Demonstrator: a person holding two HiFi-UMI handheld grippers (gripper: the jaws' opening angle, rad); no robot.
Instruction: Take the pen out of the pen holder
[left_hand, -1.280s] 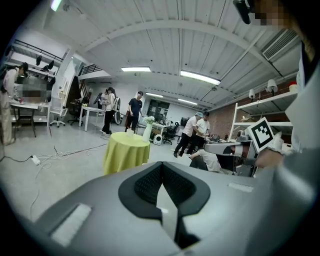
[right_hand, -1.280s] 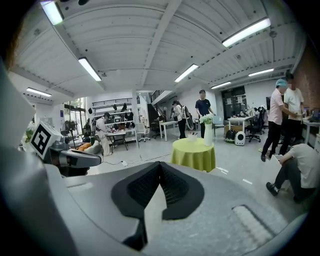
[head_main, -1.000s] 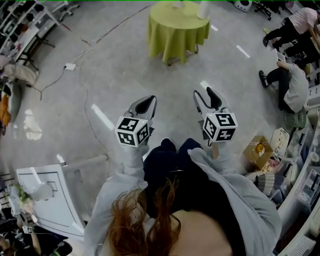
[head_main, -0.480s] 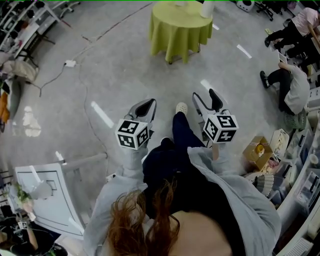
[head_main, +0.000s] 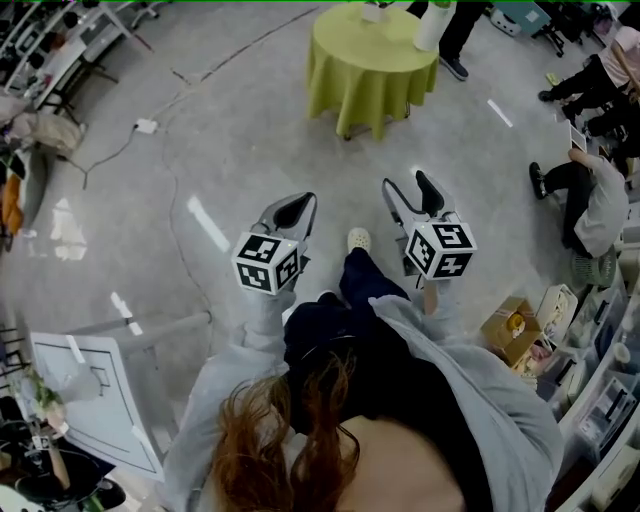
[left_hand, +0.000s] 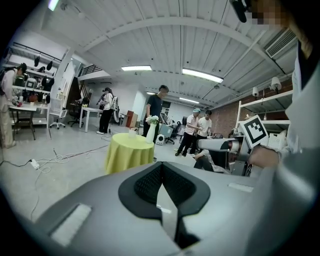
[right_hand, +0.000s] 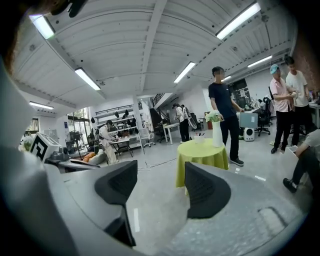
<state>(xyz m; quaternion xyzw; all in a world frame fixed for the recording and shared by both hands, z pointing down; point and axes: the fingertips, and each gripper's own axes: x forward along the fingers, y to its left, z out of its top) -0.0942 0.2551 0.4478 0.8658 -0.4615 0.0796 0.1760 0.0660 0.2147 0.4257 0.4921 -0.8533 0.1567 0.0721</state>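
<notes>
head view: both arms in grey sleeves reach forward from the body, side by side and tipped slightly down. the left gripper (head_main: 289, 212) and the right gripper (head_main: 412, 193) each carry their marker cube nearest the body. a foot in a white shoe (head_main: 358, 239) shows on the floor between and below the two sets of jaws. the round worktop (head_main: 372, 68) with a green cloth stands well ahead of both jaws. a white vase (head_main: 432, 25) stands on it, and the pen holder (head_main: 372, 12) is near its far edge.

left gripper view: the jaws are together with nothing between them. the worktop (left_hand: 128, 151) lies well beyond them, up and to the left of the tips. a person's sleeve and the other gripper's cube fill the right edge.

right gripper view: the jaws stand wide apart, have just been opening, and hold nothing. only floor shows in the gap. the worktop (right_hand: 201, 156) is far ahead, just above the right-hand pad. the pen holder (right_hand: 199, 138) sits on it beside the vase (right_hand: 217, 131), with dark pen (right_hand: 201, 134) tips poking out, too small to count.
</notes>
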